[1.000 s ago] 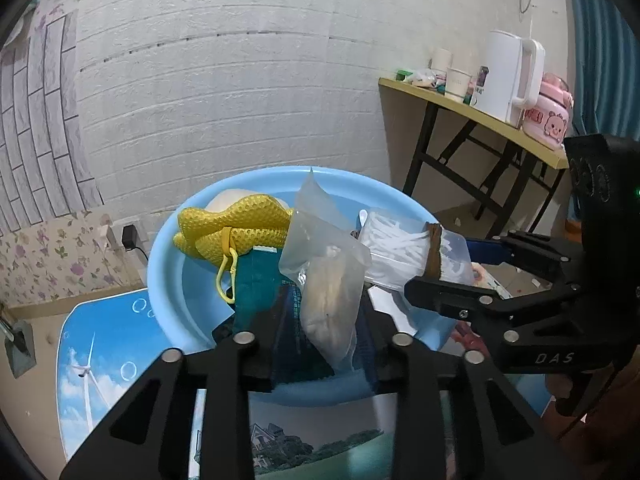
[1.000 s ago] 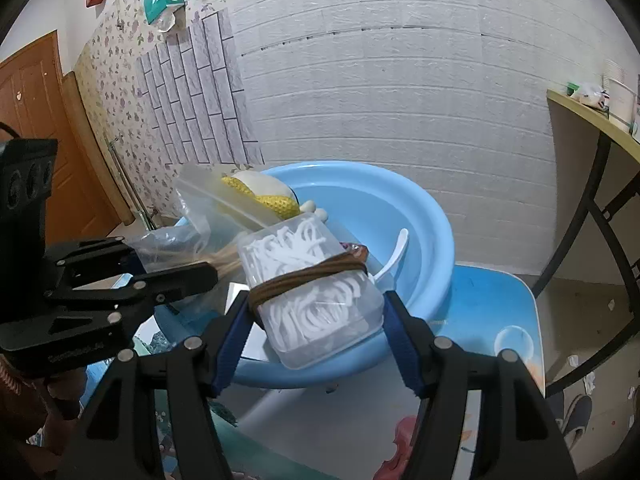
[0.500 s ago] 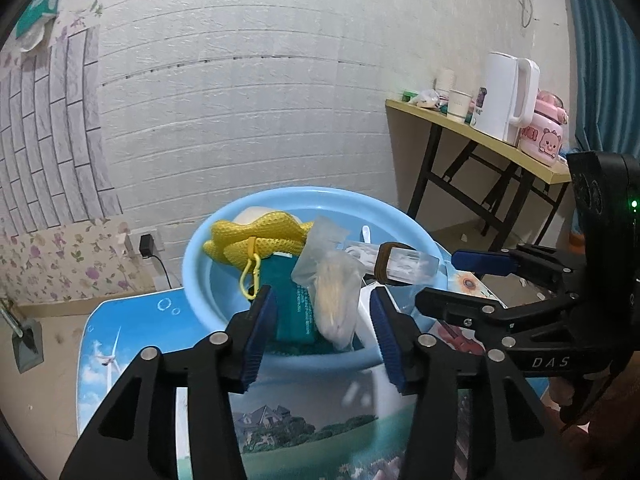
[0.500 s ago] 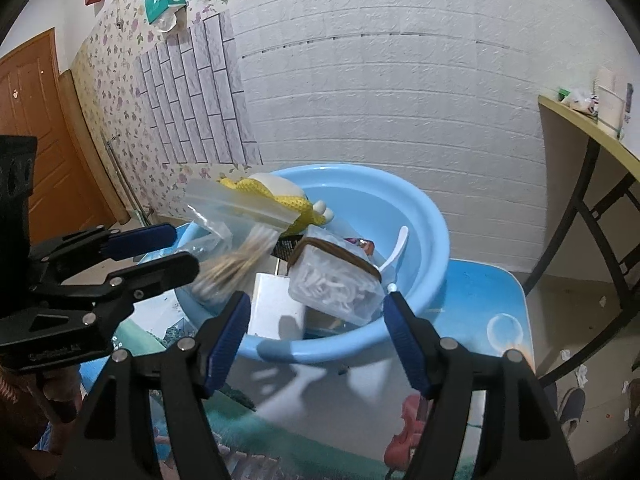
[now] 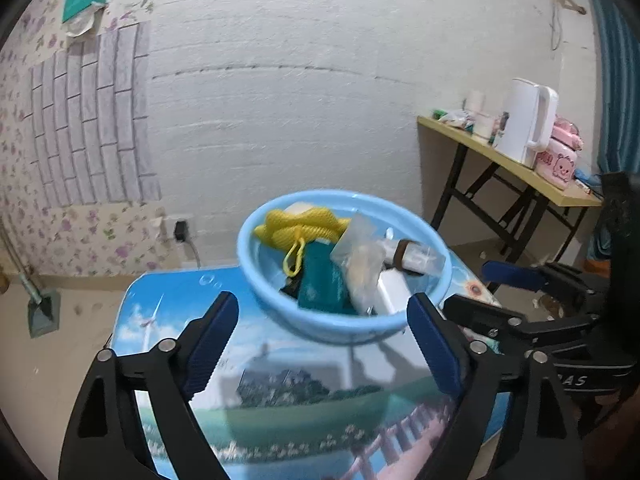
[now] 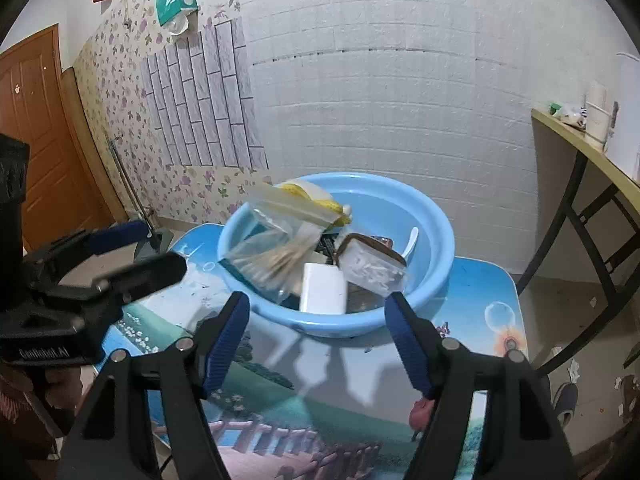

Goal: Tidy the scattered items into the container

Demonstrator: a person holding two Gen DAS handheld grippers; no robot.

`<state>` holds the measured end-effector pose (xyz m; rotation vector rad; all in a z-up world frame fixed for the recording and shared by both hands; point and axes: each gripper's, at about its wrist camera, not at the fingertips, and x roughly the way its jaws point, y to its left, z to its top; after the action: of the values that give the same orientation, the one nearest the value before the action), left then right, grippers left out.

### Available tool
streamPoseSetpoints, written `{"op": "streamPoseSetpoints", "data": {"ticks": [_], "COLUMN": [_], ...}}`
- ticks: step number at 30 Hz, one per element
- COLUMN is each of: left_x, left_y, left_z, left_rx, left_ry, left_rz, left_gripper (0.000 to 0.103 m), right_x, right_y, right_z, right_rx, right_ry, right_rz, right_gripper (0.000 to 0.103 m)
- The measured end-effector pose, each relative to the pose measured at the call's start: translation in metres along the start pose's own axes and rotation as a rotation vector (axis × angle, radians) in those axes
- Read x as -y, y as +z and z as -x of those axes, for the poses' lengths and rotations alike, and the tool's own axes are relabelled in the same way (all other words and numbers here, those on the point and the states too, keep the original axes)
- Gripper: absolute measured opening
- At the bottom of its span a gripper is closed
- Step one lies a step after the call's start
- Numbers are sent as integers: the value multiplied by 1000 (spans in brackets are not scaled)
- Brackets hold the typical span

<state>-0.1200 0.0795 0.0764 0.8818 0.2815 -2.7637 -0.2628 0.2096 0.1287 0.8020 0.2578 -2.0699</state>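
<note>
A light blue basin [image 5: 340, 330] [image 6: 438, 258] stands on a low picture-printed table [image 5: 280, 400]. In it lie a yellow mesh sponge [image 5: 298, 224], a teal pack [image 5: 324, 282], a clear bag of wooden sticks [image 5: 360, 266] [image 6: 276, 250], a clear box of white picks with a brown band [image 5: 416, 256] [image 6: 372, 266], a white box [image 6: 324, 294] and a white spoon [image 6: 413, 240]. My left gripper [image 5: 320, 320] [image 6: 156, 252] and right gripper [image 6: 318, 312] [image 5: 480, 292] hang in front of the basin. Both sets of jaws are opening, with nothing held between them.
A wooden side table [image 5: 520, 168] with a white kettle [image 5: 524, 128] and a pink box [image 5: 560, 160] stands at the right wall. A brown door [image 6: 32, 140] is on the left. A wall socket with a plug [image 5: 182, 230] sits behind the low table.
The left gripper let go of the stick bag and the right let go of the banded box; both now lie in the basin. Both grippers drew back and up, jaws wider.
</note>
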Motion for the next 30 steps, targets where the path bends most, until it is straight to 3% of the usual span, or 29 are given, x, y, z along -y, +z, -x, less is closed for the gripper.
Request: {"op": "streamPoseSetpoints", "data": {"ticks": [11, 23, 30], "left_x": [-6, -11, -6], "left_y": [-16, -24, -28], "left_z": [32, 45, 34], "left_rx": [-7, -12, -44], "left_ry": [72, 154, 208], "left_rz": [34, 89, 58], "left_gripper": [94, 101, 102], "right_x": [-15, -24, -26], "right_y": [-7, -9, -8], "right_z": [23, 41, 37], "right_rx": [-4, 33, 34], "right_ry": [-42, -93, -114], "right_rz": [-48, -28, -12], "right_gripper": [76, 98, 99]}}
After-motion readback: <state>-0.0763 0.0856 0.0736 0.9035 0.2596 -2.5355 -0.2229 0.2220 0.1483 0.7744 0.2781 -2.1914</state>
